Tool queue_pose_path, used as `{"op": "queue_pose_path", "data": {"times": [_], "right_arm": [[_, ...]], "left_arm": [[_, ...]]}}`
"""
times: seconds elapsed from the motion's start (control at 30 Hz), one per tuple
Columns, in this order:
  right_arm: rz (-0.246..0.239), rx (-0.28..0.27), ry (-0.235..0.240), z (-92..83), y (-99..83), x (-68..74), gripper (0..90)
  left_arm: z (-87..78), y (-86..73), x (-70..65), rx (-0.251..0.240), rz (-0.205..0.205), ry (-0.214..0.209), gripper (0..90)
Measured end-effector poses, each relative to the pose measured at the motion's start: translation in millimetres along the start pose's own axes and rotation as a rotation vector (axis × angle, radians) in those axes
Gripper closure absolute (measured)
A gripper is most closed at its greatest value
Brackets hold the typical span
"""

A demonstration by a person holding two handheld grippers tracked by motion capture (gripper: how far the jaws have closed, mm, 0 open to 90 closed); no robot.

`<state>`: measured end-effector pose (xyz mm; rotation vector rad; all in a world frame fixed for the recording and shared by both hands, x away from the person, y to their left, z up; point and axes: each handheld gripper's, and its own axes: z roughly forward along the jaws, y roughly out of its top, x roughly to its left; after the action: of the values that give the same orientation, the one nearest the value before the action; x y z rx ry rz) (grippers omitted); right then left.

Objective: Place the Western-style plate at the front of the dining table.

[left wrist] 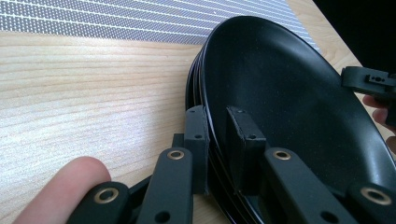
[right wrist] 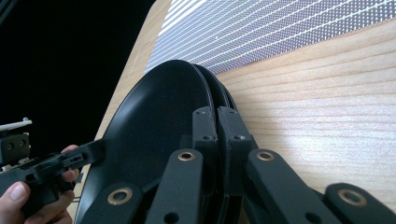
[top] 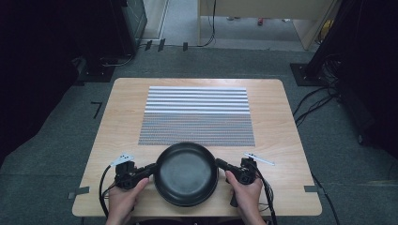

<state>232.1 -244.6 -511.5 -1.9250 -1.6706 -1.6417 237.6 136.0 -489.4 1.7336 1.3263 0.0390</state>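
High view shows a stack of black plates [top: 186, 174] sitting at the near edge of the wooden table [top: 117, 117], between the person's two hands and just short of the striped grey mat [top: 197, 116]. From above it reads as one shallow dish; the left gripper view shows several rims nested under the top one, though how many is hard to count.

The left gripper [top: 149, 169] pinches the stack's left rim: in the left gripper view one jaw sits outside below the rims and the other inside on the top plate [left wrist: 289, 98], both pressed on. The right gripper [top: 220, 165] takes the opposite rim, its jaws nearly together around the edge of what looks like the uppermost plate [right wrist: 149, 126] alone, with lower rims just behind.

By my judgement the plates are stiff, smooth and probably breakable, and a stack of them will be heavy for rim grips. The matte finish may help a little, but a thin rim gives the pads little to bite on, so taking hold at opposite edges and lifting level seems the safe way. If the two grips enclose different numbers of plates, the lower ones could slip or stay behind.

The underside of the stack and its contact with the table are hidden, and the person's forearms are cut off at the bottom of the high view.
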Motion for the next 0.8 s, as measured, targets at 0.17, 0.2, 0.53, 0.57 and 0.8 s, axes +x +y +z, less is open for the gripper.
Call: {"op": "queue_pose_path", "data": {"times": [0.17,0.2,0.53,0.57,0.8], "right_arm": [[0.001,-0.005,0.001,-0.1,-0.6,0.1,87.0],[0.006,-0.002,0.003,-0.3,-0.5,-0.2,87.0],[0.029,-0.001,0.016,-1.6,0.4,-1.3,86.9],[0.029,0.001,0.016,-1.7,0.3,-1.6,86.9],[0.032,0.007,0.017,-2.3,0.4,-2.5,86.8]], "left_arm": [[0.2,-0.1,0.0,0.001,-0.002,0.0,79.1],[0.4,-0.2,0.2,0.001,-0.003,0.0,79.1],[1.2,-0.7,-4.8,0.001,0.026,0.034,78.7],[1.4,-0.8,-6.6,-0.001,0.037,0.046,78.6],[2.2,-1.1,-11.4,-0.006,0.067,0.079,78.3]]}}
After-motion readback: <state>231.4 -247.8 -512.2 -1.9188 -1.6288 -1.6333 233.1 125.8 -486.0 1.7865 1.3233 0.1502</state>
